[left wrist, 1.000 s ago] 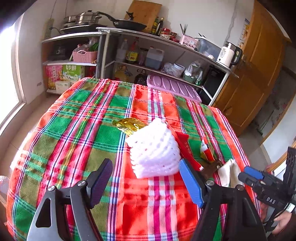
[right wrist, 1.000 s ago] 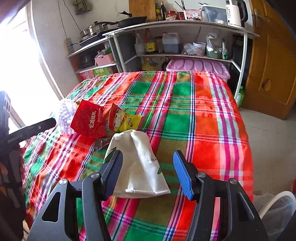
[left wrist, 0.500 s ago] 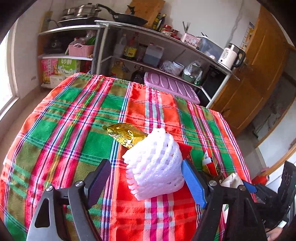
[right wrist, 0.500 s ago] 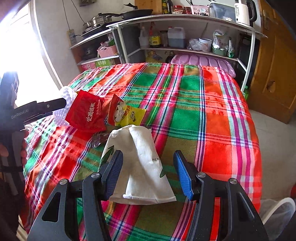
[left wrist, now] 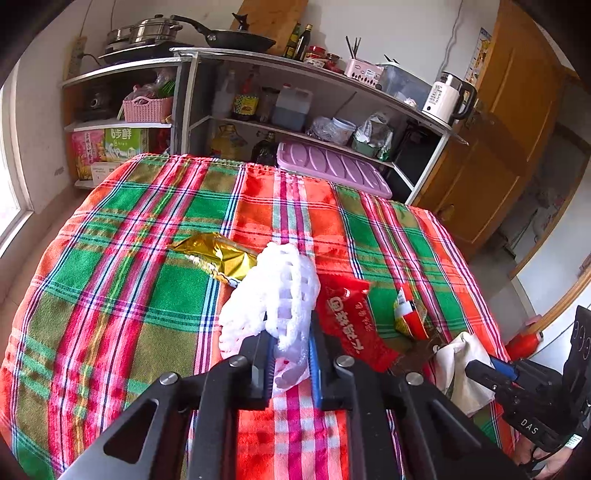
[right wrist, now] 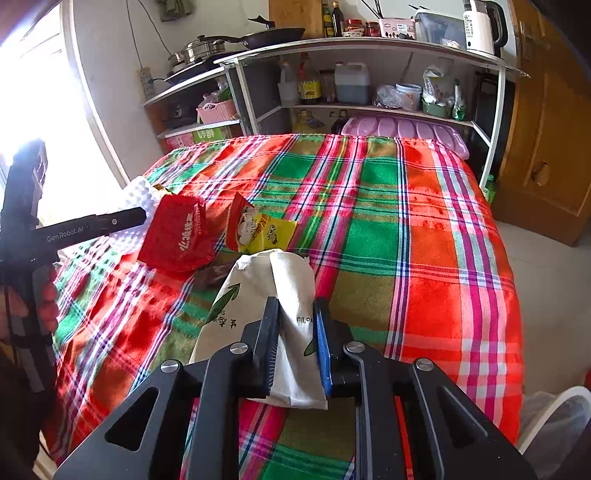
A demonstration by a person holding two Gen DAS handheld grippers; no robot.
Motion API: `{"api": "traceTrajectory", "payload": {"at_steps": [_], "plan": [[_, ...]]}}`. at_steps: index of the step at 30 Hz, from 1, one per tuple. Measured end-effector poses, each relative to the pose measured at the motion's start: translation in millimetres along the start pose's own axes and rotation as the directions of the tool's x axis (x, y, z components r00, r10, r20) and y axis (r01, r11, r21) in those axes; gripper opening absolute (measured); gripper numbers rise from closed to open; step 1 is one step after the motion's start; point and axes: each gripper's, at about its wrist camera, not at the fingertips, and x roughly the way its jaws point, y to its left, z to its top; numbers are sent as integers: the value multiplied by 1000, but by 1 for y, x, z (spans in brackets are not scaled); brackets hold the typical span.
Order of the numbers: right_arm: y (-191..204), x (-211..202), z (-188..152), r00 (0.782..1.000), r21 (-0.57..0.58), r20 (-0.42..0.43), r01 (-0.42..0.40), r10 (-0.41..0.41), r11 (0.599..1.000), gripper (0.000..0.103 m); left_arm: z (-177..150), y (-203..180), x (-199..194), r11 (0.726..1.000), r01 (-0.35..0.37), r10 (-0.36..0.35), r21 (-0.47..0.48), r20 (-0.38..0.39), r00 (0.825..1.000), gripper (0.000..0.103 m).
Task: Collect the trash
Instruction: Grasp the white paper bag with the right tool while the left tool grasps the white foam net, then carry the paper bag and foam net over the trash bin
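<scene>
A: Left wrist view: left gripper (left wrist: pixel 291 345) jaws, just closing, now clenching white foam net (left wrist: pixel 275 291) beside red packet (left wrist: pixel 349 321) on desk (left wrist: pixel 110 295).

B: Right gripper (right wrist: pixel 295 328) likewise just closing, pinching white paper bag (right wrist: pixel 273 291) near red packet, probably for binning.

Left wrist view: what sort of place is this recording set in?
Most likely a home kitchen or kitchen-dining room. A metal shelf unit carries a frying pan and steamer pot, with an electric kettle and oil bottles nearby, behind a table under a plaid cloth.
</scene>
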Motion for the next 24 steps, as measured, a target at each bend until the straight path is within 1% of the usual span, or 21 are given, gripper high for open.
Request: {"api": "traceTrajectory", "payload": {"at_steps": [3, 7, 12, 16, 19, 24], "plan": [[1, -11, -3, 1000, 14, 22, -10, 10, 1000, 19, -5, -3, -10, 1000, 8, -8, 2, 9, 1000, 14], [0, -31, -9, 998, 49, 64, -16, 13, 999, 19, -13, -8, -36, 1000, 19, -19, 1, 48, 999, 14], [-1, -63, -23, 993, 91, 113, 10, -20, 996, 19, -24, -20, -67, 999, 43, -44, 14, 80, 996, 14], [-5, -86, -32, 988, 132, 143, 36, -55, 991, 19, -29, -42, -87, 994, 94, -100, 61, 105, 989, 14], [-10, -101, -38, 983, 167, 162, 53, -80, 985, 19, -31, -60, -94, 984, 146, -157, 102, 112, 981, 14], [-19, -110, -42, 975, 214, 175, 96, -134, 972, 19, -29, -87, -86, 957, 216, -237, 191, 94, 967, 14]]}}
